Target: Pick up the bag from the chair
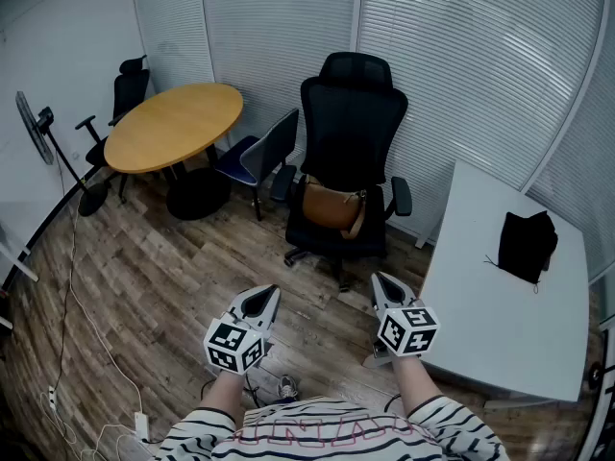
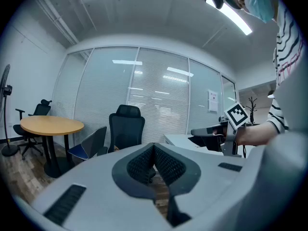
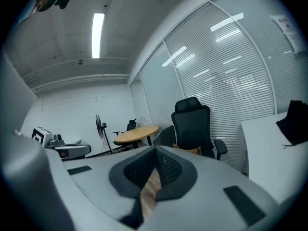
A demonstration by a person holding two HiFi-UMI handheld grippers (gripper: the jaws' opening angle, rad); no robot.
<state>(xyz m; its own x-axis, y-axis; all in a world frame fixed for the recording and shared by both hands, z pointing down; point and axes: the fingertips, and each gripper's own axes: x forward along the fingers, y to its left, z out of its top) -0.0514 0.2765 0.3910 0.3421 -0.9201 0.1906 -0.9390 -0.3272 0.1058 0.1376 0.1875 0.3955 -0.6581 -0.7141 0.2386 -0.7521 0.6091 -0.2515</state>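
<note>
Wood-plank flooring [image 1: 144,286] runs up to glass walls covered by white blinds [image 1: 452,56]. Against the far wall stands a black office chair [image 1: 353,113], and the brown bag [image 1: 332,206] rests on its seat, leaning against the backrest between the armrests. To the left of it sit a blue chair [image 1: 259,154] and a round wooden table [image 1: 173,126], with a standing fan [image 1: 34,128] further left. At the right, a white worktop [image 1: 480,296] carries a black cloth item [image 1: 527,245].

Near the person, the left tongs [image 1: 264,301] and the right tongs [image 1: 384,286] hover side by side above the floor, well apart from the chair. Both pairs are clenched tip to tip with nothing between them.
</note>
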